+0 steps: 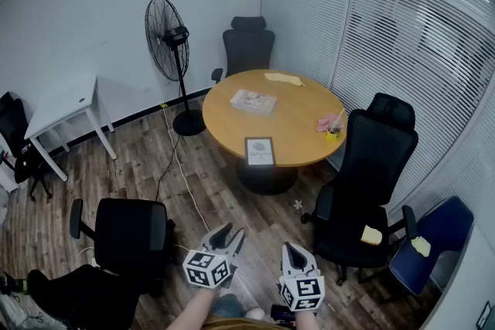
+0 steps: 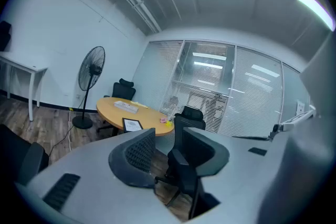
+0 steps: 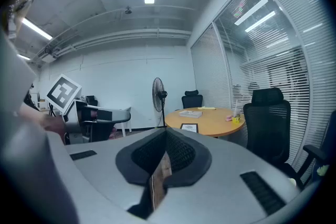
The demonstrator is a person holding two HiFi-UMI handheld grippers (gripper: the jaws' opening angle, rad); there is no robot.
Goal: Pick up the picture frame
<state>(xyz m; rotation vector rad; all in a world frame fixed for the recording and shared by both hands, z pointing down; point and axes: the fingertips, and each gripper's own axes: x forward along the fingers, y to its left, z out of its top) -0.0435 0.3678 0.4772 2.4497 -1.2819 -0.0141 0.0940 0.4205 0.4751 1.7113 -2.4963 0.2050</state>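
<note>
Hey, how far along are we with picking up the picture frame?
Done: nothing yet. The picture frame sits untouched at the near edge of the round table.
In hand: nothing. The left gripper has its jaws apart and empty, the right gripper has its jaws together, and both are well short of the table.
Left: approach the table, close on the frame and lift it.

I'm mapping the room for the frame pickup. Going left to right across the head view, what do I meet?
white desk → standing fan → picture frame → yellow cup → blue chair
</note>
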